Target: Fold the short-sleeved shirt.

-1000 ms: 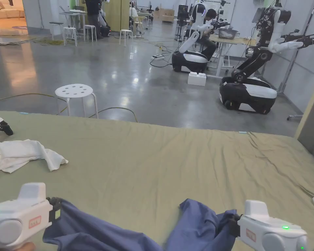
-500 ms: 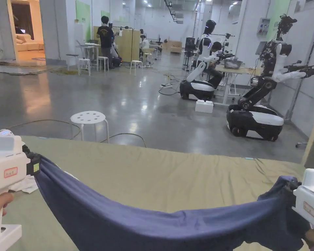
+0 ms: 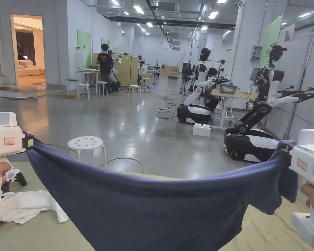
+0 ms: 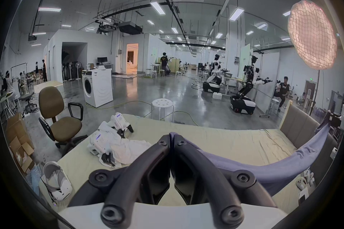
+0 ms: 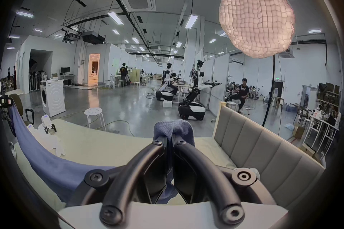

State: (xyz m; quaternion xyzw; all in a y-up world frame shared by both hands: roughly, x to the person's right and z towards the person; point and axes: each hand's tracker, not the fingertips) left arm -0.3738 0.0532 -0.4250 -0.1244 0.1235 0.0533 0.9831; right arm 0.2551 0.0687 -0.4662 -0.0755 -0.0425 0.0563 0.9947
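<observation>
A blue short-sleeved shirt [image 3: 159, 209] hangs in the air between my two grippers, its top edge sagging in a curve above the green-sheeted bed [image 3: 38, 232]. My left gripper [image 3: 28, 143] is shut on one end of that edge; in the left gripper view the jaws are pressed together on the blue cloth [image 4: 242, 164] at the left gripper [image 4: 170, 137]. My right gripper [image 3: 284, 153] is shut on the other end, with blue shirt fabric [image 5: 172, 128] bunched over the right gripper [image 5: 169, 137]. A hand holds each gripper handle.
A white garment [image 3: 32, 206] and two spare grippers [image 4: 119, 122] lie on the bed's left side. A padded headboard [image 5: 260, 145] stands at the right. Beyond the bed are a white stool [image 3: 85, 143], wheeled robots [image 3: 254, 143], a washing machine [image 4: 96, 90] and an office chair [image 4: 59, 121].
Both grippers have risen and spread wide apart, lifting the blue shirt off the bed and stretching it out in the air. The head camera has tilted upward.
</observation>
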